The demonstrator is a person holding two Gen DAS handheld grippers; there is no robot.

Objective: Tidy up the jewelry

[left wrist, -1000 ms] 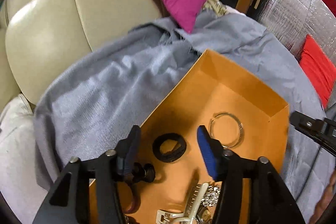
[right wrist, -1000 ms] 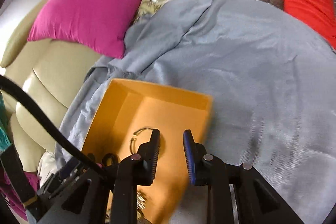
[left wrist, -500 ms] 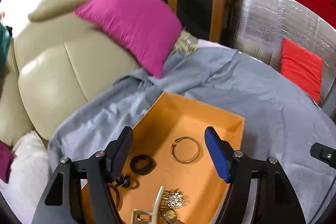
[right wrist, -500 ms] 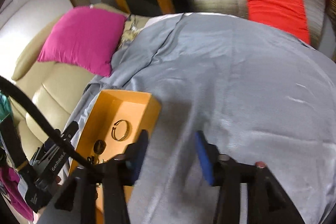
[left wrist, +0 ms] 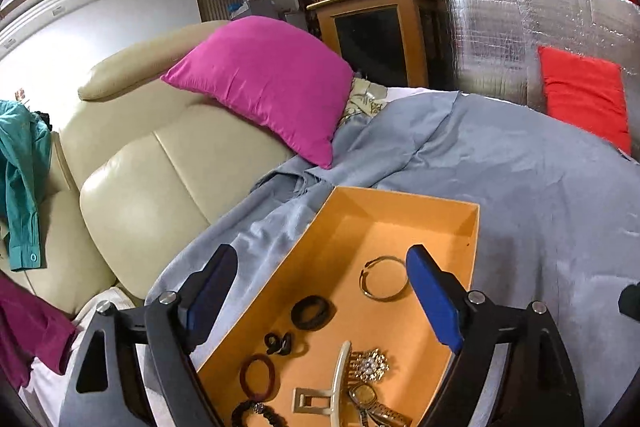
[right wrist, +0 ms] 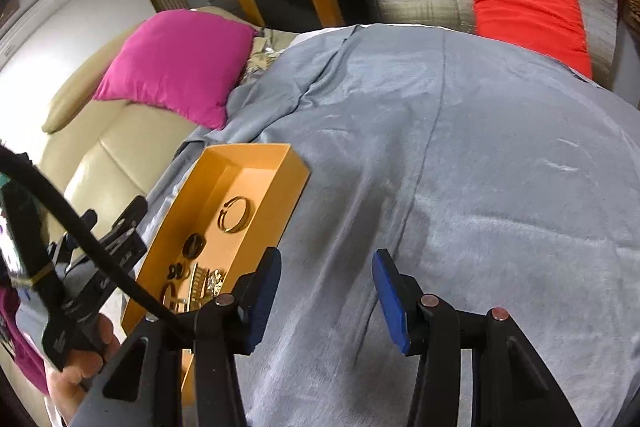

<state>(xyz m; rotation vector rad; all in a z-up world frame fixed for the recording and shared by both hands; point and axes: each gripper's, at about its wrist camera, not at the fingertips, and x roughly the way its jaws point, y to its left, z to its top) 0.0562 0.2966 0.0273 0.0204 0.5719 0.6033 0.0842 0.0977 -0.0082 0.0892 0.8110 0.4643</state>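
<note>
Both grippers spread wide and empty over an orange jewelry tray on a grey-sheeted bed.

The left gripper (left wrist: 320, 295) hangs over the tray with its blue ribbed pads far apart, gripping nothing; nearest between them lie a cream hair claw (left wrist: 324, 387), a sparkling gold brooch (left wrist: 370, 365) and a dark red hair tie (left wrist: 258, 377), then a black braided ring (left wrist: 312, 313), and furthest a thin round gold bangle (left wrist: 384, 279). The shallow, smooth cardboard orange tray (left wrist: 400, 205) rests on the wrinkled grey sheet (left wrist: 540, 195). The right gripper (right wrist: 326, 301), equally wide and empty, hovers over bare sheet with the tray to its left. Beyond sit a satin magenta cushion (left wrist: 264, 83), a cream leather sofa (left wrist: 152, 179) and a red cushion (right wrist: 524, 7).
</note>
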